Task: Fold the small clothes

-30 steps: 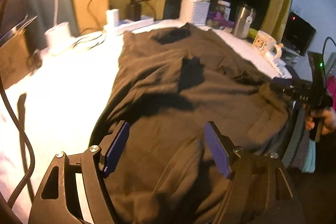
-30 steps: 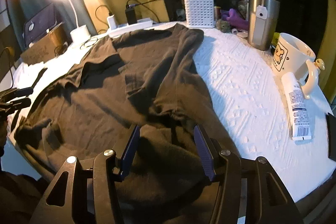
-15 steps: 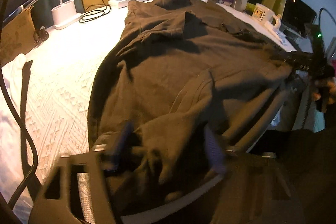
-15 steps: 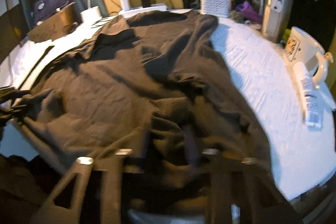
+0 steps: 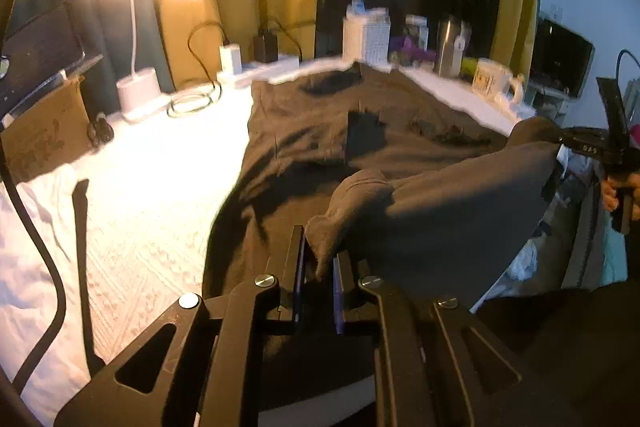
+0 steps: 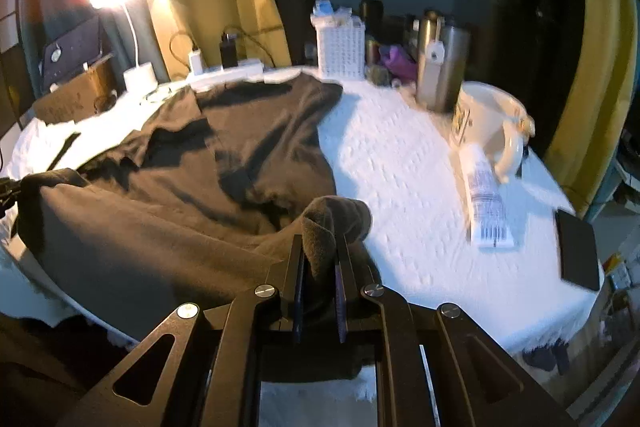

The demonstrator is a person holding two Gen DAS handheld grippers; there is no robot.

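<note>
Both jaws are closing, nearly shut: the left gripper and right gripper each pinch a bunched hem corner of the dark brown cotton garment, which spreads ahead over the white textured tablecloth. Raised fabric hides the fingertips; motion blurs the far clutter.

Hidden, cropped and blurred parts

The near hem of the dark brown cotton garment is hidden behind the black gripper frames; the white lattice plastic basket is smeared by blur, and the printing on the white squeeze tube cannot be read.
</note>
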